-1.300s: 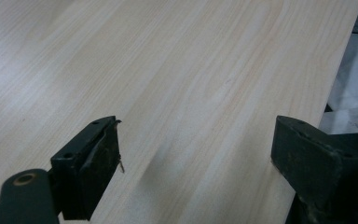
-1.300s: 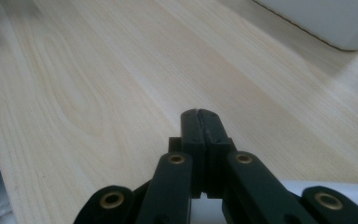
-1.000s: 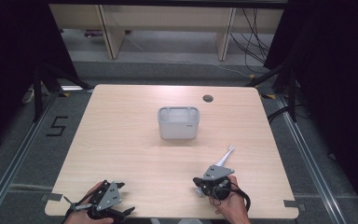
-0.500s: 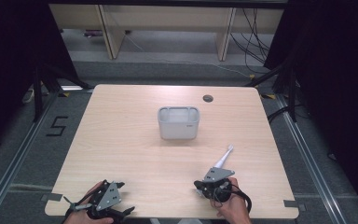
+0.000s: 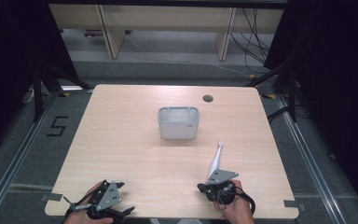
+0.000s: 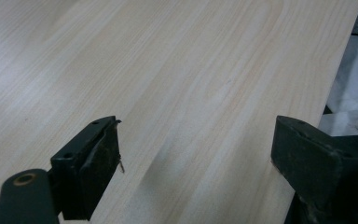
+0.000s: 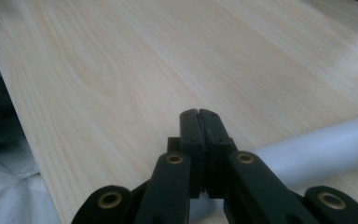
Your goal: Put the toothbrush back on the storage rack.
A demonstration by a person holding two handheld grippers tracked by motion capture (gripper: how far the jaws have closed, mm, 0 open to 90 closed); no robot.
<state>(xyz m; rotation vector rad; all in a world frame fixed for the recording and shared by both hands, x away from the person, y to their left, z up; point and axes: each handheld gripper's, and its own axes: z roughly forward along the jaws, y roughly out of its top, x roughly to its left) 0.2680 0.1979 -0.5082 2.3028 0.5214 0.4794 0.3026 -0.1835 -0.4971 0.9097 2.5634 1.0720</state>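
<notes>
A white toothbrush (image 5: 216,158) lies on the wooden table (image 5: 121,140), its head toward the middle and its handle end running under my right gripper (image 5: 203,188) near the front edge. In the right gripper view the jaws (image 7: 199,119) are pressed together with nothing between the tips, and the toothbrush handle (image 7: 317,149) lies low beside and beneath them. My left gripper (image 5: 121,212) rests at the front left. In its own view the left gripper (image 6: 196,140) is open wide over bare wood.
A pale grey rectangular container (image 5: 178,123) stands open-topped at the table's middle. A small round cable hole (image 5: 208,98) sits near the far edge. The person's light clothing (image 7: 9,186) shows past the table's front edge.
The right hand has shifted slightly toward the front edge, and the toothbrush head has swung a little to the left. The left gripper has hardly moved.
</notes>
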